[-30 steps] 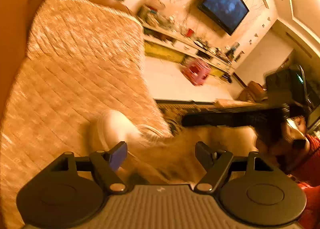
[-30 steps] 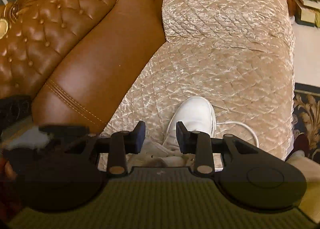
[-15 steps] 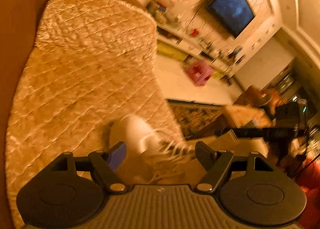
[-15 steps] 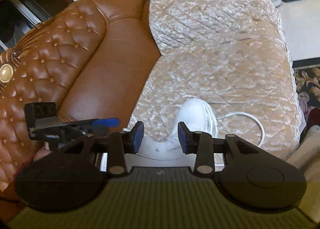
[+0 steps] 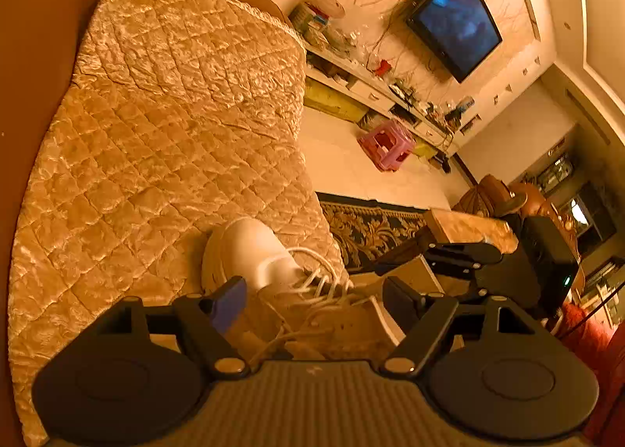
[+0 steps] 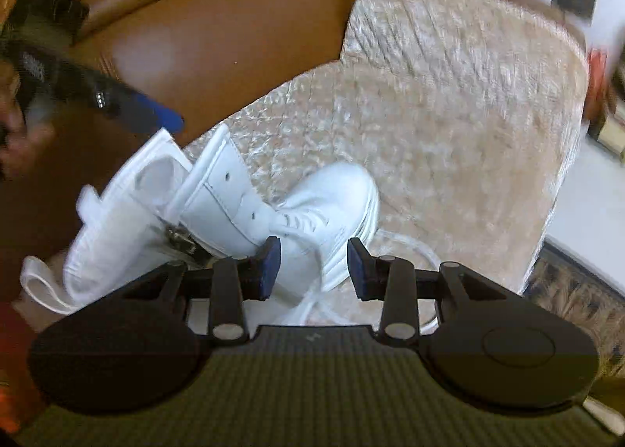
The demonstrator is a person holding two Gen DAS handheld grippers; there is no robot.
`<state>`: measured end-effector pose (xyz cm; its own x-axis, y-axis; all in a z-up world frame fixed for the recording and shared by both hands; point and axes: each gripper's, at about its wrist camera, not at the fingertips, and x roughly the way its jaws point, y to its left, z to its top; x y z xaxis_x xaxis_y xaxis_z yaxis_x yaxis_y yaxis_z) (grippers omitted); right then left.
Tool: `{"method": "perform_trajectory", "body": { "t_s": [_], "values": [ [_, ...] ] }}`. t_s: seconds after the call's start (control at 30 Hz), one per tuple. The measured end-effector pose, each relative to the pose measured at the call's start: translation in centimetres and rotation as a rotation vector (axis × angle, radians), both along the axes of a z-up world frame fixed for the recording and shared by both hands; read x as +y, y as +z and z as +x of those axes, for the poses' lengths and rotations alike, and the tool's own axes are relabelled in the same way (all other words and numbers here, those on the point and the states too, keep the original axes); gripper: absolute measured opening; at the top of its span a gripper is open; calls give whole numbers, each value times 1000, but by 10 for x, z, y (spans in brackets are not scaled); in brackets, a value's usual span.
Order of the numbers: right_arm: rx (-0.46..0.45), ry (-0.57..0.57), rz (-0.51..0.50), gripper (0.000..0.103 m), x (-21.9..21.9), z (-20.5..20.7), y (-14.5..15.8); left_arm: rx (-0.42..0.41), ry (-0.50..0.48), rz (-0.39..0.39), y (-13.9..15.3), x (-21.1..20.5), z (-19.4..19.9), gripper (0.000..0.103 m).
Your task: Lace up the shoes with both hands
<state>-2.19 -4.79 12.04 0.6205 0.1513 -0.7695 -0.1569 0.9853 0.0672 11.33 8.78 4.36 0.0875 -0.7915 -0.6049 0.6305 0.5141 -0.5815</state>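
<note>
1. Far left, right wrist view: brown leather sofa back (image 6: 218, 29), tufted, somewhat blurred.
2. Just in front of it: left gripper (image 6: 156, 117), seen side-on with a blue fingertip above the boot's open top; fingers spread wide apart in its own view (image 5: 312, 298), gripping nothing.
3. Centre: white high-top boot (image 6: 242, 220), resting on the quilted beige cover (image 6: 449, 126), toe pointed away from both cameras, collar gaping open, upper eyelets unthreaded.
4. Below centre: right gripper (image 6: 314, 265), fingers parted with a clear gap, empty, poised over the boot's side near the sole.
5. Right of the boot: loose white lace (image 6: 414, 247), looped on the cover; in the left wrist view, tangled across the boot's front (image 5: 320, 283).
6. Far right, left wrist view: patterned rug (image 5: 371, 228), pink stool (image 5: 386, 144), wall television (image 5: 455, 21).
</note>
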Motion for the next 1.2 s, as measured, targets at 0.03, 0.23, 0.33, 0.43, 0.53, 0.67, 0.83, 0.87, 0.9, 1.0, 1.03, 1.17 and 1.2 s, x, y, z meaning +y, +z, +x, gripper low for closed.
{"method": "perform_trajectory", "body": {
  "t_s": [0.03, 0.23, 0.33, 0.43, 0.53, 0.67, 0.83, 0.87, 0.9, 1.0, 1.03, 1.17, 1.2],
  "values": [
    [-14, 8, -15, 43, 3, 1, -1, -1, -4, -4, 3, -1, 0, 81],
    [-74, 231, -279, 43, 31, 2, -6, -8, -69, -23, 13, -15, -9, 83],
    [-110, 405, -448, 43, 45, -2, -11, -9, -109, 1, 11, -28, -16, 83],
    [-145, 561, -496, 43, 45, -1, -13, 2, -113, 18, 7, -33, -22, 83],
    [-130, 693, -442, 25, 38, 9, -10, 15, -101, 15, 5, -36, -25, 83],
    [-74, 816, -372, 7, 29, 23, -12, 35, -80, 18, 0, -37, -28, 83],
    [-73, 786, -337, 4, 26, 29, -17, 63, -53, 53, -5, -37, -25, 83],
    [-77, 755, -342, 4, 26, 28, -16, 66, -50, 58, -6, -37, -25, 83],
    [-85, 715, -350, 4, 26, 28, -16, 68, -51, 61, -6, -37, -24, 83],
    [-102, 539, -298, 4, 18, 26, -10, 73, -59, 68, -8, -40, -23, 83],
    [-119, 460, -287, 1, 13, 27, -6, 74, -64, 67, -9, -41, -24, 84],
    [-147, -2, -35, 1, -41, 36, 28, 74, -81, 72, -11, -45, -26, 84],
    [-95, -83, 102, 2, -60, 39, 30, 71, -85, 74, -11, -46, -27, 84]
  ]
}}
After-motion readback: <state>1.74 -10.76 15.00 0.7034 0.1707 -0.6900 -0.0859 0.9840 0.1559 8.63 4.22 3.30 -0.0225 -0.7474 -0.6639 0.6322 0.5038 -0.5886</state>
